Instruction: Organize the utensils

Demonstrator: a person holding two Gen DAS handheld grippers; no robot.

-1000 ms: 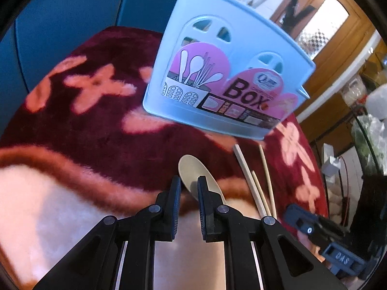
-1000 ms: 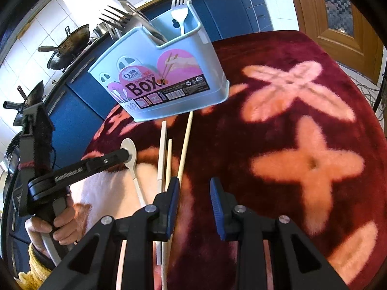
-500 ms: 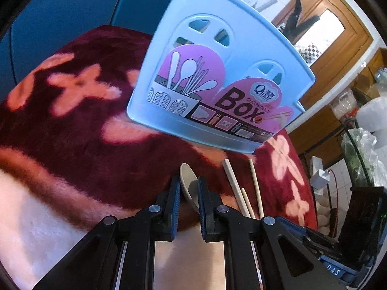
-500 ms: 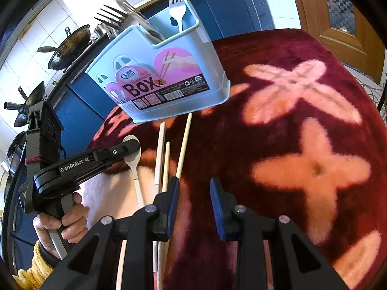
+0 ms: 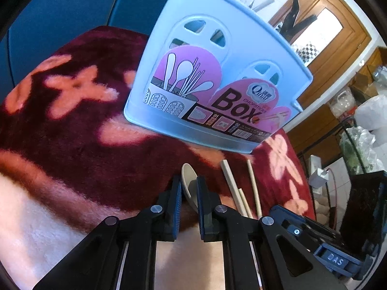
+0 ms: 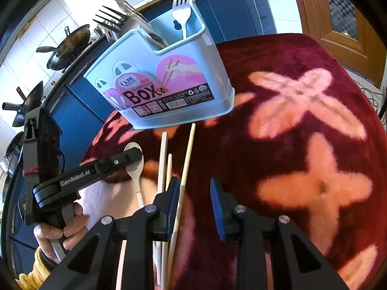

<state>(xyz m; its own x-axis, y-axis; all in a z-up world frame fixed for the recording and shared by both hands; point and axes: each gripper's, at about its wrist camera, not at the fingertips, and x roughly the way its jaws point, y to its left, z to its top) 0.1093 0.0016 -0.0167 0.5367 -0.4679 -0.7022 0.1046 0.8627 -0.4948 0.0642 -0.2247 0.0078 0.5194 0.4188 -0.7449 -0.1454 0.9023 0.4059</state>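
Observation:
A pale blue utensil box [image 5: 217,77] [image 6: 169,89] stands on the dark red flowered cloth [image 6: 302,145], with forks [image 6: 181,7] sticking out of it. In front of it lie a cream spoon [image 5: 187,176] [image 6: 133,172] and several wooden chopsticks [image 6: 164,159] [image 5: 232,181]. My left gripper [image 5: 188,181] [image 6: 135,153] has the spoon's bowl on edge between its pads, and its jaws are closing on it. My right gripper [image 6: 194,186] hovers open over the cloth, and the longest chopstick passes under its left finger.
Dark woks [image 6: 65,50] hang by white tiles at the far left, above blue cabinets [image 6: 232,7]. A wooden door [image 6: 338,12] is at the back right. A person's hand [image 6: 55,232] holds the left gripper's handle. Bags and clutter [image 5: 358,145] crowd the cloth's right side.
The spoon's bowl lay flat under my left fingers; now it stands on edge between the pads. The left gripper has tilted a little toward the box. The right gripper has kept still.

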